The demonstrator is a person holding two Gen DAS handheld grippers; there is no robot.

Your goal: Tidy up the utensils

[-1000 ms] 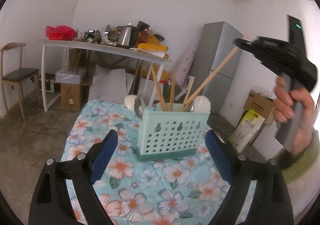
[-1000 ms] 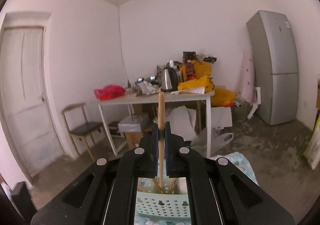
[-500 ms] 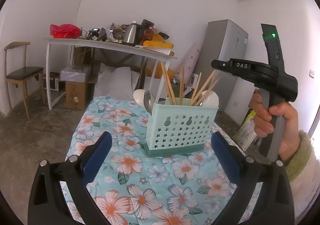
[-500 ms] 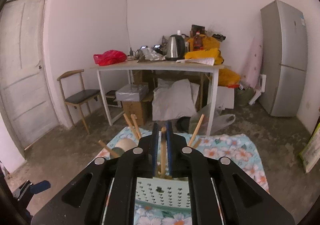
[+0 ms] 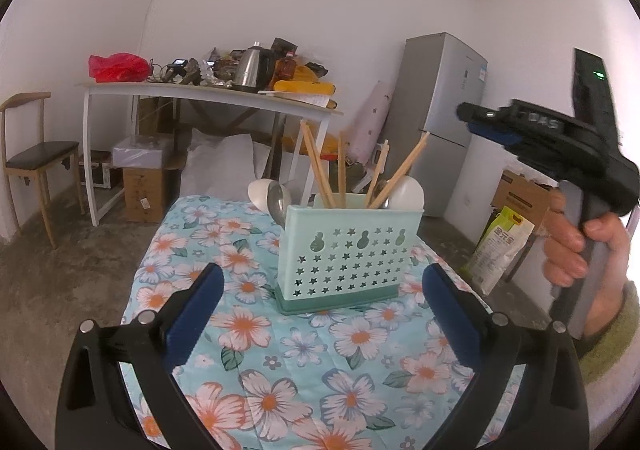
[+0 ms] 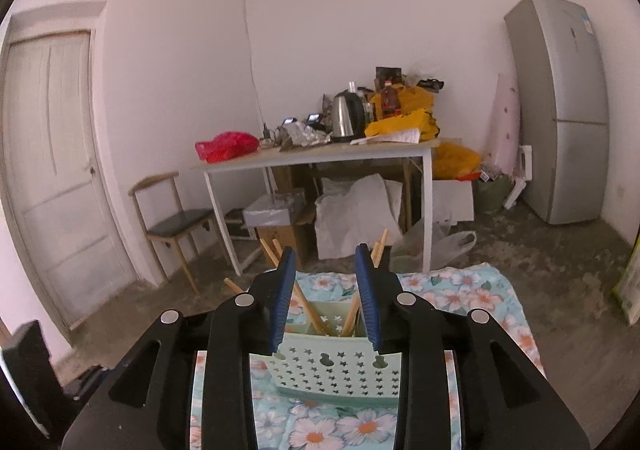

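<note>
A mint green utensil holder with star cutouts stands on the floral tablecloth. Several wooden chopsticks, a metal spoon and white spoons stick out of it. My left gripper is open and empty, its fingers on either side in front of the holder. My right gripper is open and empty above the holder, with chopsticks showing between its fingers. The right gripper also shows in the left wrist view, held up at the right.
A white table cluttered with a kettle and a red bag stands behind. A wooden chair is at the left, a grey fridge at the right, cardboard boxes on the floor.
My right gripper held a chopstick over the holder, lowered it in, then opened and let it go. The chopstick now stands in the holder. The right gripper has risen slightly.
</note>
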